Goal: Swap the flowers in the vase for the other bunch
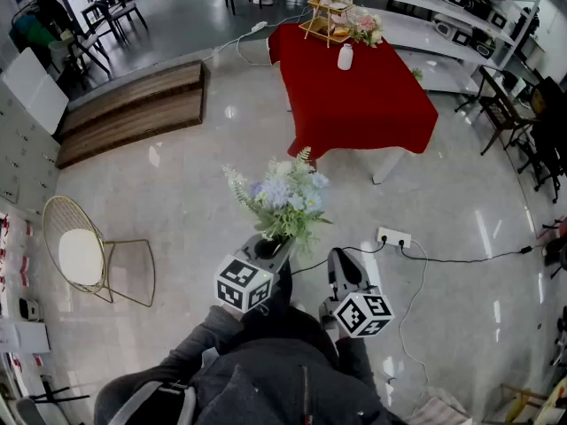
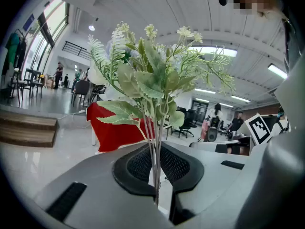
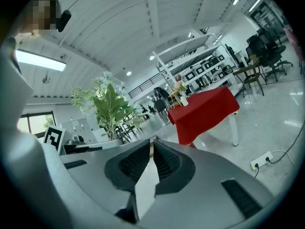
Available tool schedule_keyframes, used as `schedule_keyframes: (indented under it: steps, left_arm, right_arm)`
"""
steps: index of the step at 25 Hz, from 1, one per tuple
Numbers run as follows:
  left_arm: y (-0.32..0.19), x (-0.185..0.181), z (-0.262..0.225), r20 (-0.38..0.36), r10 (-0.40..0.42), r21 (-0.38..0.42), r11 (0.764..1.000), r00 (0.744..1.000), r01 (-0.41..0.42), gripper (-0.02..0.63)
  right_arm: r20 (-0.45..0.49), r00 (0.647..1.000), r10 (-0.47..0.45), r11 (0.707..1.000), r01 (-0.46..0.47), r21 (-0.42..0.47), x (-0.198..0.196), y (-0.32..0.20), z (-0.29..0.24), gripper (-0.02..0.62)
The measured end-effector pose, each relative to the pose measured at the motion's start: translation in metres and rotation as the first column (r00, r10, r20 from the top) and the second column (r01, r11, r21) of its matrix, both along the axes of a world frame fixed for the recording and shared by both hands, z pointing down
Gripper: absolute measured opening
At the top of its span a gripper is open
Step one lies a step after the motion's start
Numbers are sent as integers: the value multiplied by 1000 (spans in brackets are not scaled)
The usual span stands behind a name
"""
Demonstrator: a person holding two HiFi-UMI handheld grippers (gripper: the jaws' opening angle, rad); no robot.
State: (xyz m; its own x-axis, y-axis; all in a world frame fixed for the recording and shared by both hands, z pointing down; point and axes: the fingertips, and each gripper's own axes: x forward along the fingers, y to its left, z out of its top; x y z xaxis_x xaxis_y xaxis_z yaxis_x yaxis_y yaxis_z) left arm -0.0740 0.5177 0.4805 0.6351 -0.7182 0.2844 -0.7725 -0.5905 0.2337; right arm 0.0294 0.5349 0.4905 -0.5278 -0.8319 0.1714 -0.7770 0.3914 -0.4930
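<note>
In the head view my left gripper (image 1: pixel 268 249) is shut on the stems of a bunch of pale blue and white flowers with green leaves (image 1: pixel 283 197), held upright over the floor. The left gripper view shows the thin stems (image 2: pixel 155 171) pinched between the black pads. My right gripper (image 1: pixel 343 268) is beside it, shut and empty, its pads meeting at the tips (image 3: pixel 151 146). Far ahead stands a red-clothed table (image 1: pixel 354 96) with a small white vase (image 1: pixel 345 57) and pink flowers (image 1: pixel 366 29) close by.
A tiered gold stand (image 1: pixel 326 16) sits on the table's far end. A gold wire chair (image 1: pixel 84 255) stands at left, a wooden platform (image 1: pixel 133 109) beyond it. A power strip (image 1: pixel 393 236) with cables lies on the glossy floor. White shelves (image 1: pixel 443 11) and dark chairs (image 1: pixel 509 113) line the right.
</note>
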Motion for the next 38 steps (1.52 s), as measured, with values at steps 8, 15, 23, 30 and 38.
schedule_keyframes:
  steps: [8,15,23,30,38]
  left_arm:
    - [2,-3,3,-17,-11,-20,1000,1000,11,29]
    - [-10,9,-3,-46,0,-13,1000,999,-1,29]
    - [-33,13,6,0,8,-7,1000,1000,-8,29]
    - [-73,23,10,-21,-5,-27,1000,1000,5,29]
    - [-131,34,5,-26,1,-23,1000,1000,-2,29]
  right_arm:
    - [6,999,35,999,-35,-1,9,1,-1,29]
    - [52,996,69,997,-71,33,22,-3,-9,29]
    - [37,997,73,997,-73,1,18,-24,4,29]
    - [28,997,67,998,-67,-3,27,-62,2,29]
    - [26,997,70,998,-69,-7,35,-118,-2,31]
